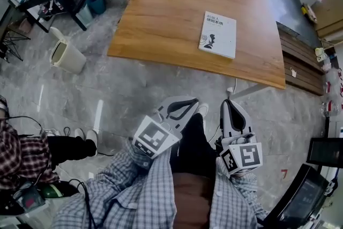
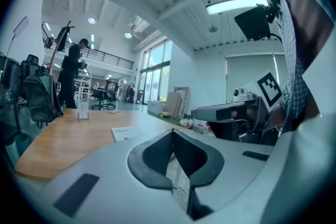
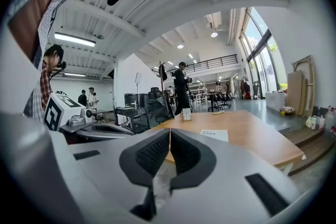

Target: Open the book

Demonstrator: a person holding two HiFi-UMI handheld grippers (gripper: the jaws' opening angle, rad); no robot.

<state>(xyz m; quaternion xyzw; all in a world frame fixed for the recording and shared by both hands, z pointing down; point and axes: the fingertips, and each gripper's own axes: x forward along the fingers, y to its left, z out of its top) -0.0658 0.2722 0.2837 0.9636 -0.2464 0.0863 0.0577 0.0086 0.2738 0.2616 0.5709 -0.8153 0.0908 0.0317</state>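
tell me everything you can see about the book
The book is thin and white, seemingly a paperback. It is closed and lies flat, front cover up, on the wooden table, toward the table's near right edge. The cover carries dark print and a small dark figure. It sits slightly askew, and only the table touches it.

**Left gripper** [image 1: 187, 100]: positioned low in front of the torso, pointing forward and slightly downward. In the left gripper view its dark pads [image 2: 152, 161] meet at the tips, and nothing sits between them. Its marker cube [image 1: 155, 137] is at the rear, above the checked left sleeve [image 1: 126, 185].

**Right gripper** [image 1: 228, 103]: positioned alongside the left one, near it but apart, roughly parallel and with the same slight downward tilt. In the right gripper view its ribbed pads [image 3: 149, 155] are closed together and empty. Its marker cube [image 1: 242, 157] is above the checked right sleeve [image 1: 236, 198].

Both forearms are drawn in close to the body.
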